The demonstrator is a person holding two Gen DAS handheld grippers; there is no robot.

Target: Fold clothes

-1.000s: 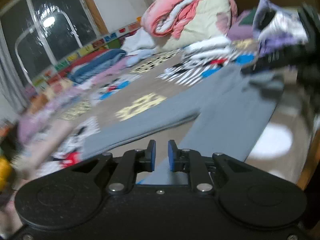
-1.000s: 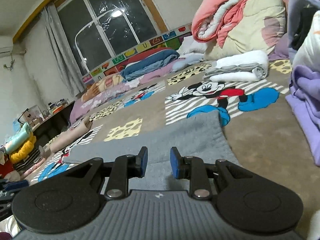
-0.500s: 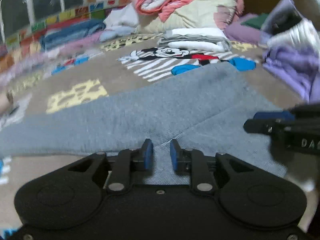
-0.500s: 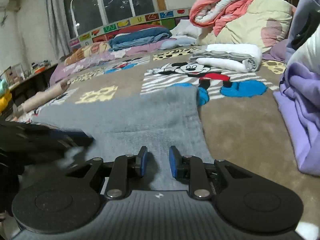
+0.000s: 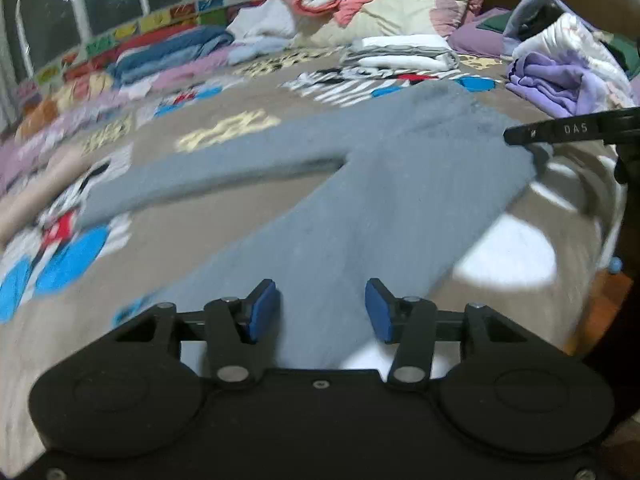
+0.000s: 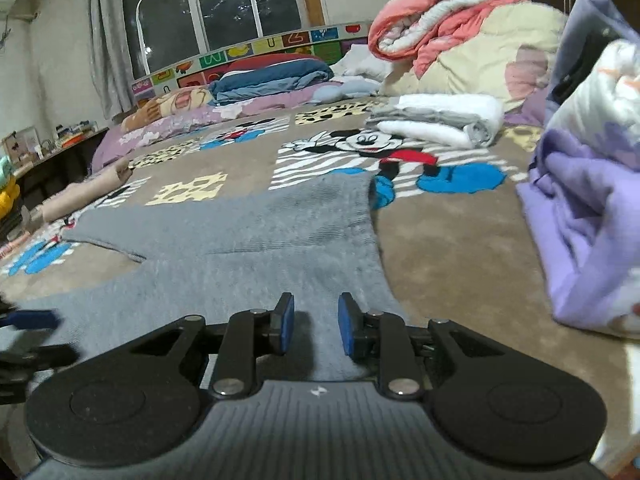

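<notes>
1. Across a cartoon-mouse blanket (image 6: 372, 152) on the bed, grey knit trousers (image 6: 256, 240) lay flat, their two legs splayed apart in a V.
2. Low over one trouser leg, the left gripper (image 5: 321, 312) had its blue pads spread wide, holding nothing.
3. Over the waist end, the right gripper (image 6: 313, 330) had its pads a narrow gap apart, with grey knit showing between them; no grip was evident.
4. Beside the trousers sat a purple garment pile (image 6: 580, 216), with folded white laundry (image 6: 440, 120) and a pink-and-cream quilt (image 6: 460, 28) well behind.
</notes>
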